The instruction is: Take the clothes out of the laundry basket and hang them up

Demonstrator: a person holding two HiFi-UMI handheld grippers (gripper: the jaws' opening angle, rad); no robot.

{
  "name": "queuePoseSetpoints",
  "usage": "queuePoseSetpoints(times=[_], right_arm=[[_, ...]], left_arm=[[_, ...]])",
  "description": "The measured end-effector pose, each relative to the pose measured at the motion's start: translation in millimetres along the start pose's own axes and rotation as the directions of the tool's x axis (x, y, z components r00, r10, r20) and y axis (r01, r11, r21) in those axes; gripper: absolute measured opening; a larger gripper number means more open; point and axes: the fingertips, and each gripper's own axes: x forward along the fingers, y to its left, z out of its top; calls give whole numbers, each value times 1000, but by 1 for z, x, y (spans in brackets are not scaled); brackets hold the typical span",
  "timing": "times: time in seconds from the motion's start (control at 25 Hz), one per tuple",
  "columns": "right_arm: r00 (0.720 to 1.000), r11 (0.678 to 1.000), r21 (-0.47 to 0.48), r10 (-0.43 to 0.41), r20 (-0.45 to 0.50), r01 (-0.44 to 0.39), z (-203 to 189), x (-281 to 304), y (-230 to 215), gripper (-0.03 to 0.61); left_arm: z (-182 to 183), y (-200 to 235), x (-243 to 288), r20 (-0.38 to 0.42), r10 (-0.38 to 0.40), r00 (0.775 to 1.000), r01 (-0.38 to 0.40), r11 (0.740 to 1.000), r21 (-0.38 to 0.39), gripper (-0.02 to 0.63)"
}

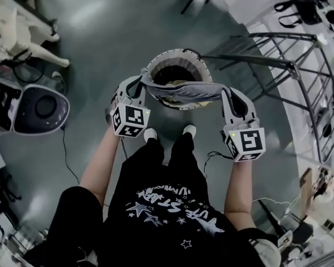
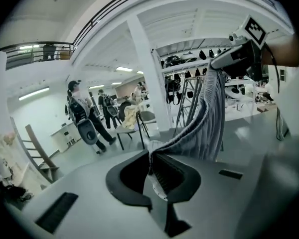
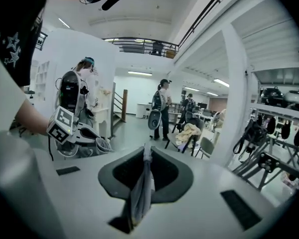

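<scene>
Head view has the person standing over the basket (image 1: 178,52), with a grey garment (image 1: 185,91) strung between the two claws just above its rim. The left claw (image 1: 140,84) is clamped tight on one end; in the left gripper view a thin pinched fold sits right between its pads, and the cloth runs up and off to the far claw. The right claw (image 1: 226,95) is closed on the other end, and in the right gripper view a flat strip of fabric is nipped between its jaws and trails back below them. Between the claws the garment sags a little, so it looks soft and light, a ribbed knit that will stretch and droop rather than keep any shape. What kind of garment it is I cannot tell from here. Each grip looks to be on an edge, which seems right for spreading it out; a hold nearer a hem or seam would slip less than one on a single thin fold. The rack (image 1: 292,65) stands off beyond the right claw, well apart from the cloth. Something pale lies in the basket under the garment, probably more laundry.
</scene>
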Motion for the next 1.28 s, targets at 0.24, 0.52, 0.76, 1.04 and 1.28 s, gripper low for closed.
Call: queuePoseSetpoints(times=[0.24, 0.52, 0.76, 1.04, 1.28], right_arm=[[989, 987, 84, -140, 56, 136, 3, -79, -65, 40], [954, 962, 99, -267, 134, 255, 11, -170, -137, 40], [913, 936, 51, -351, 209, 348, 16, -272, -215, 40], [862, 902, 74, -429, 269, 426, 4, -362, -304, 40], [839, 875, 51, -477, 263, 481, -13, -404, -360, 40]], left_arm=[[107, -34, 6, 104, -63, 993, 51, 992, 118, 40], [216, -101, 13, 211, -114, 971, 69, 975, 212, 40], [327, -188, 25, 321, -174, 931, 69, 948, 312, 40], [438, -288, 54, 419, -233, 878, 60, 921, 385, 40], [496, -355, 87, 432, -255, 865, 60, 908, 416, 40]])
